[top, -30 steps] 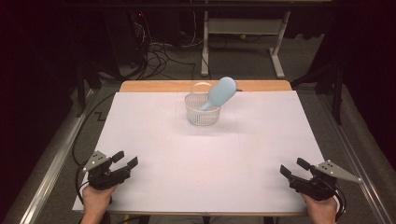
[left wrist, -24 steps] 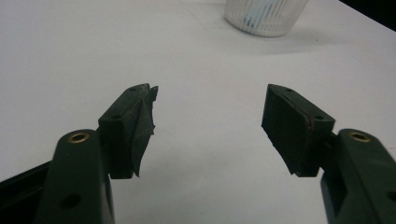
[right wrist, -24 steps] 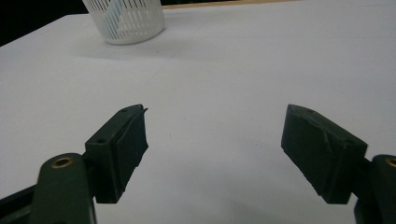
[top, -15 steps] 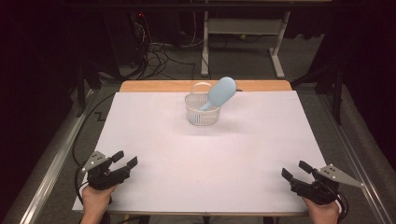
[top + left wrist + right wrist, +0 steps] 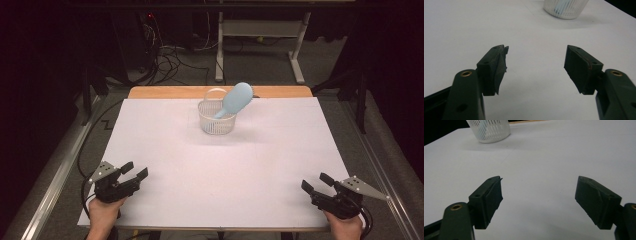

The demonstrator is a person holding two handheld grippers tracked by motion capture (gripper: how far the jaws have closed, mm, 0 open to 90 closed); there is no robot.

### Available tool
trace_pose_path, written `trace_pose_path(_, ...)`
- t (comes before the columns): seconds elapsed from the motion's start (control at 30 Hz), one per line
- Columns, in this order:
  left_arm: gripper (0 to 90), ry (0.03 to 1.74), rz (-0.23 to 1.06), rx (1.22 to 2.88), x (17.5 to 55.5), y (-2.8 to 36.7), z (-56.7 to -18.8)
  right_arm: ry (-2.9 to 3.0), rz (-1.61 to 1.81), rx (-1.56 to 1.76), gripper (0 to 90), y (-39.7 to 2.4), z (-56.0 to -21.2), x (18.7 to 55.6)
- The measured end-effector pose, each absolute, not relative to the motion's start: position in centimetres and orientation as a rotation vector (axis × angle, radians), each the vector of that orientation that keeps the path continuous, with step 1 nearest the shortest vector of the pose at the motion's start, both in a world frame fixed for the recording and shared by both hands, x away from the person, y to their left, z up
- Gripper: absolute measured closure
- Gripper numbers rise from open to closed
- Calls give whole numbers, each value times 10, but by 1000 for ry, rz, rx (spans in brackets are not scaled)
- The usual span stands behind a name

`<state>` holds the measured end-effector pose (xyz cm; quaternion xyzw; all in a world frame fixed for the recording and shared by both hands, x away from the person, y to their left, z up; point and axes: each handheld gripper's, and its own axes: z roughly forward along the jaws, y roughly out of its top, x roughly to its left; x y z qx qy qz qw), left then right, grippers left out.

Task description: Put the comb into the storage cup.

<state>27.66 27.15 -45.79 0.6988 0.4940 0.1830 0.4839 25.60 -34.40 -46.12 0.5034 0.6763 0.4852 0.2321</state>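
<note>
A white slotted basket (image 5: 217,118) stands on the white table sheet (image 5: 220,165) near its far edge, with a light blue spoon-like scoop (image 5: 234,99) leaning out of it to the right. The basket (image 5: 565,8) appears far ahead in the left gripper view, and the same basket (image 5: 489,131) at the upper left of the right gripper view. My left gripper (image 5: 135,171) rests at the near left corner, jaws open with nothing between them. My right gripper (image 5: 316,181) rests at the near right corner, open and empty too. Both point toward the table's middle.
A wooden strip (image 5: 165,92) borders the table's far edge. Metal rails (image 5: 55,175) run along the left and right sides. Cables and a metal stand (image 5: 260,30) lie on the dark floor beyond.
</note>
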Motion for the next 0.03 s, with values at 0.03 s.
trace_pose_path(0.03, 347, 1204, 447, 1700, 276, 272, -458, 1858, 1334, 1381, 223, -344, -461, 256)
